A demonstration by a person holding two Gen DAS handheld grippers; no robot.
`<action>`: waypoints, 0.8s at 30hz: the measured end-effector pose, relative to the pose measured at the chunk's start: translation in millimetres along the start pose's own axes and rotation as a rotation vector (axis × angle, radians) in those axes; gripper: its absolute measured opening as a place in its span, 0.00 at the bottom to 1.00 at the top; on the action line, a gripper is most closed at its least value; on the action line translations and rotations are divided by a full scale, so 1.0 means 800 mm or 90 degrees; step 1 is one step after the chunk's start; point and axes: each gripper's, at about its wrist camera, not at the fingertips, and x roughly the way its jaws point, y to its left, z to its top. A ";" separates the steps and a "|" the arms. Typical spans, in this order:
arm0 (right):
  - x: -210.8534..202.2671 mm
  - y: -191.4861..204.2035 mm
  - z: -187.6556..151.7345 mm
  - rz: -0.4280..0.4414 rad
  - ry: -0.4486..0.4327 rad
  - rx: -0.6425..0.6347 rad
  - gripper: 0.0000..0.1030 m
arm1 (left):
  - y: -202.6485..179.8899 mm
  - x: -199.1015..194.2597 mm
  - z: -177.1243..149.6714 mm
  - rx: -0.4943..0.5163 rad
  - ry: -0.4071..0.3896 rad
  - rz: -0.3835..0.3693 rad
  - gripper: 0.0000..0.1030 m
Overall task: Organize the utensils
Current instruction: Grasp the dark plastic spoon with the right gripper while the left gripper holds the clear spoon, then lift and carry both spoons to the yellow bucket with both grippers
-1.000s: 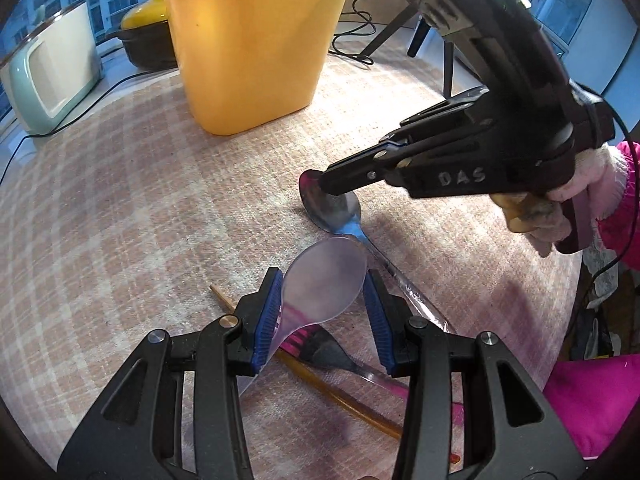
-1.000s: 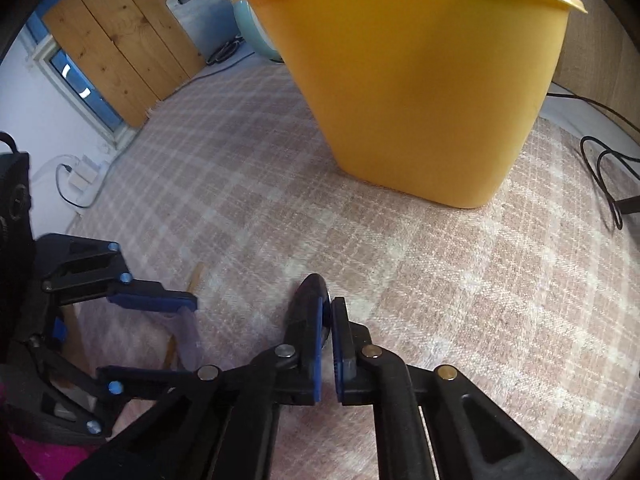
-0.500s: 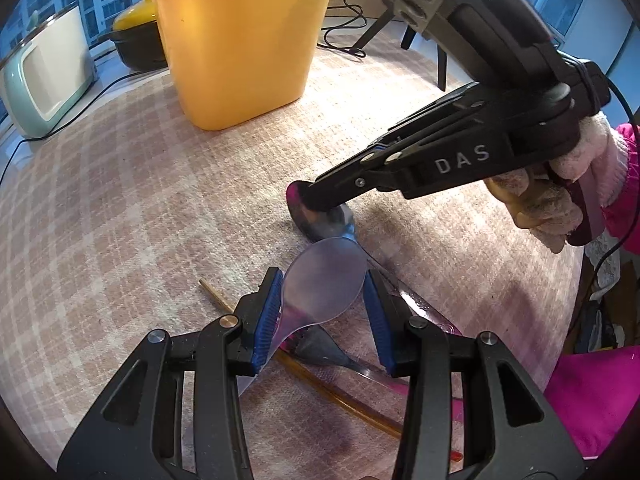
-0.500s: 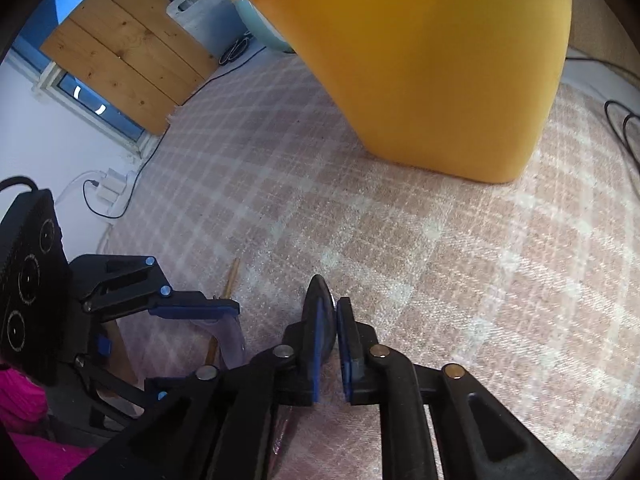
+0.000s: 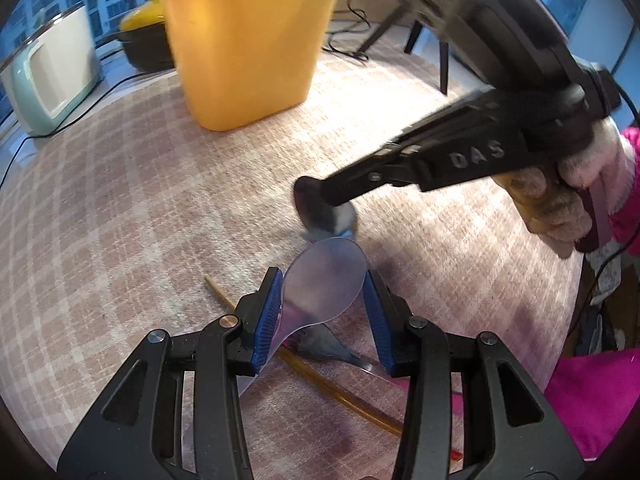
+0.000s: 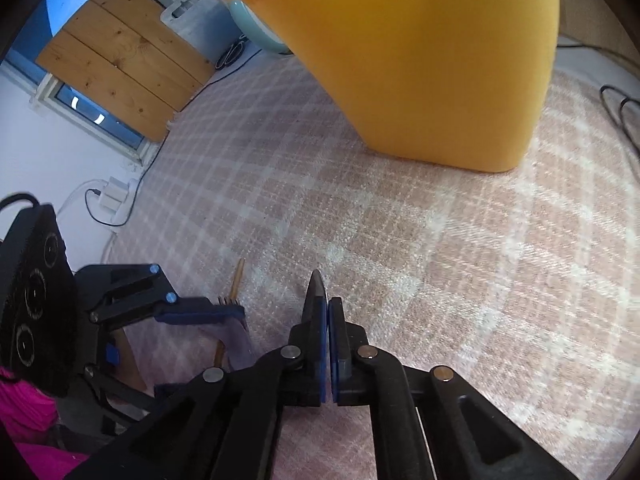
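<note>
L tool [image 5: 325, 312]: jaws part open, blue pads w/ a clear plastic spoon [image 5: 320, 284] between them. Spoon bowl sticks out fwd past the fingertips; handle runs back and down along the L pad. Whether both pads press on the bowl cannot be told for sure; bowl edges sit right at both pads and the spoon is off the bench [image 5: 120, 200].

R tool [image 6: 326, 320]: jaws fully closed. A thin dark metal edge stands up between the pads in the R wrist view. In the L wrist view the R tool tip sits on the bowl of a metal spoon [image 5: 328, 218], which is blurred; that bowl is just beyond the clear spoon, near touching. Metal spoon handle runs back under the L tool.

Under the L tool on the bench: a chopstick [image 5: 304, 364] lying slantwise, and a fork [image 5: 320, 342] crossing it.

Yellow bin [image 5: 244, 44] stands upright at the far side of the bench, well apart from both tools. Beyond it: a dark pot w/ yellow lid [image 5: 140, 36] and a pale green appliance [image 5: 52, 80].
</note>
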 end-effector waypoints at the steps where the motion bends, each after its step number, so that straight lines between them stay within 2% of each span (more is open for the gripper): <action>1: -0.006 0.002 -0.001 -0.008 -0.009 -0.004 0.00 | 0.002 -0.004 0.001 -0.007 -0.006 0.000 0.41; 11: -0.084 0.034 -0.019 -0.081 -0.135 -0.047 0.00 | 0.009 -0.057 0.015 -0.050 -0.095 -0.002 0.41; 17: -0.134 0.055 -0.032 -0.115 -0.214 -0.075 0.00 | 0.007 -0.090 0.027 -0.051 -0.148 0.012 0.41; 24: -0.179 0.076 -0.036 -0.145 -0.274 -0.112 0.00 | 0.009 -0.126 0.048 -0.065 -0.217 -0.001 0.41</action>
